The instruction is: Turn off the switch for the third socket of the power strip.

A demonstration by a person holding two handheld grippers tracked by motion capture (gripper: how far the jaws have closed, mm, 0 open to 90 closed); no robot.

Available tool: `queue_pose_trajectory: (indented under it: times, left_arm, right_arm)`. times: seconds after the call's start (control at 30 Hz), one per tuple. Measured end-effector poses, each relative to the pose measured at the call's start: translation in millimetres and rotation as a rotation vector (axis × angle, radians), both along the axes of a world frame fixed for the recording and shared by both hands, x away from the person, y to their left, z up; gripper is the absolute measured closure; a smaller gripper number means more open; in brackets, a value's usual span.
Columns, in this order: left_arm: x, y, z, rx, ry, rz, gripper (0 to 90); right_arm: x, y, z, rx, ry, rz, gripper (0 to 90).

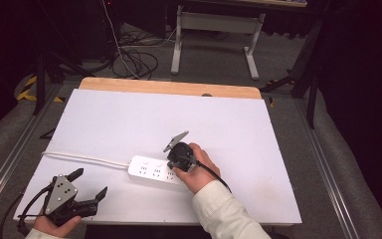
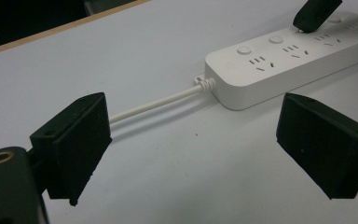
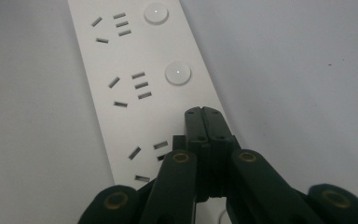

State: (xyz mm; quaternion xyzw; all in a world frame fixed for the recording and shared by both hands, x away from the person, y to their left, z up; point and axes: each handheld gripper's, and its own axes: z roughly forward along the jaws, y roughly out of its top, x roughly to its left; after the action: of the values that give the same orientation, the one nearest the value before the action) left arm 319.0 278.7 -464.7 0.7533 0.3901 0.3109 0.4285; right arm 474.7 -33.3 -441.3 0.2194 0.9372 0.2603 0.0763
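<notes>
A long white plastic power strip with round buttons (image 1: 155,172) lies flat a little toward the near side of the white rectangular tabletop (image 1: 129,119), and its white round cord (image 1: 84,158) runs off toward the left edge of the board. The right gripper (image 1: 171,159) stands over the strip's right half with its two black jaws pressed together, nothing between them; in the right gripper view the closed tips (image 3: 203,116) rest at the strip's edge in line with the row of buttons, just past the second round button (image 3: 178,73). The left gripper (image 1: 90,183) sits at the near left corner of the table, its jaws spread wide and empty, well apart from the strip; in the left gripper view the cord passes between the spread jaws (image 2: 191,135) toward the strip's end. Bare white surface lies open beyond the strip up to the far light wooden edge (image 1: 169,87), and to the right as far as the board's right edge. Around the table runs grey floor, with loose black cables (image 1: 137,62) and a white metal table frame (image 1: 214,30) farther back in a dark room.
</notes>
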Motion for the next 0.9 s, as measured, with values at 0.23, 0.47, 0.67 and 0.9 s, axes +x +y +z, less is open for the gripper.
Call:
queue_pose_trajectory:
  times: [0.23,0.47,0.67,0.9]
  left_arm:
    - [-0.5,-0.1,-0.1,-0.005,0.003,0.002,10.4]
    - [0.0,0.3,0.1,-0.004,0.001,0.004,10.4]
    - [0.3,0.7,-0.1,-0.001,0.000,0.003,10.4]
    - [0.2,0.2,-0.1,-0.003,0.001,0.003,10.4]
  right_arm:
    - [-1.1,-0.6,-0.1,0.005,-0.008,-0.001,90.0]
    - [-4.4,0.7,1.4,0.048,-0.021,0.015,90.0]
    - [-6.3,-6.6,12.8,0.126,-0.052,0.007,90.0]
    - [-9.8,-10.8,18.7,0.140,-0.071,0.011,90.0]
